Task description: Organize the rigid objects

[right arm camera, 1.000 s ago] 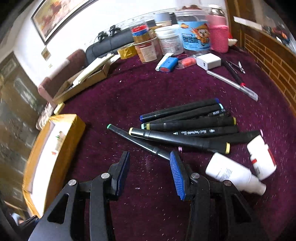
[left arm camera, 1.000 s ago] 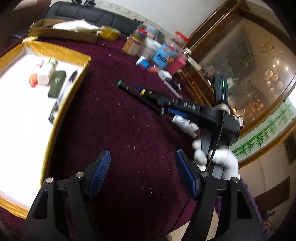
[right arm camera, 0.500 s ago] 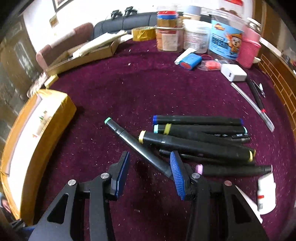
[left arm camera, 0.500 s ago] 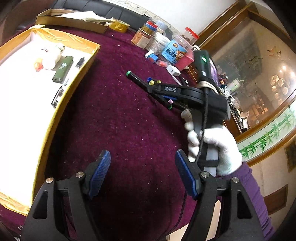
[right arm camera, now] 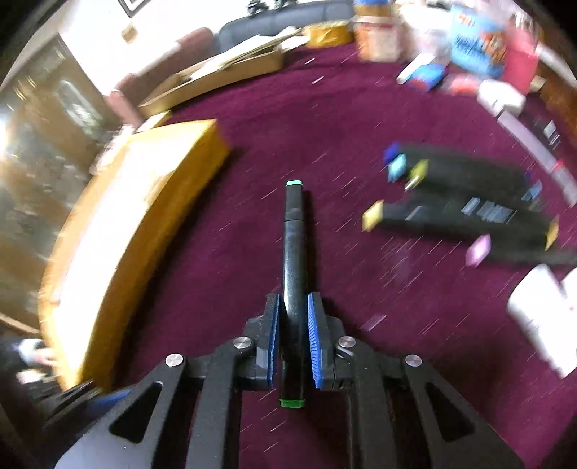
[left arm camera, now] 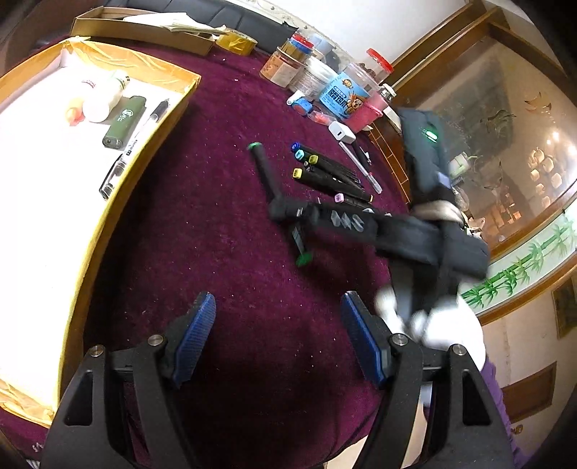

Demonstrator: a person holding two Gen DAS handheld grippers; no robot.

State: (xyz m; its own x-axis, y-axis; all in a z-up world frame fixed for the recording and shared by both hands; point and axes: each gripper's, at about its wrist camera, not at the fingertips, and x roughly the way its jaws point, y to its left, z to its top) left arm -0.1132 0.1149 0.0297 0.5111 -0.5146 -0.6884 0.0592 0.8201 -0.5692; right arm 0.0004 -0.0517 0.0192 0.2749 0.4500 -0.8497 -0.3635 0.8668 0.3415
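My right gripper [right arm camera: 293, 313] is shut on a black green-capped marker [right arm camera: 294, 252], held above the maroon cloth; the marker points forward. In the left wrist view the same marker [left arm camera: 265, 169] sticks out of the right gripper [left arm camera: 285, 213]. A pile of black markers [left arm camera: 330, 173] lies on the cloth beyond it, blurred in the right wrist view [right arm camera: 468, 202]. My left gripper [left arm camera: 277, 332] is open and empty, low over the cloth. A yellow-edged white tray [left arm camera: 108, 202] at the left holds a white bottle [left arm camera: 102, 99], a green lighter [left arm camera: 122, 121] and pens.
Jars and tubs [left arm camera: 324, 83], a white charger [left arm camera: 342, 131] and a silver pen [left arm camera: 360, 167] stand at the table's far side. A cardboard box [left arm camera: 144, 30] lies at the back. White bottles [right arm camera: 541, 310] lie at the right. A wooden cabinet borders the right edge.
My right gripper has closed on the green-capped marker and lifted it off the pile, swinging it toward the tray. My left gripper has stayed open.
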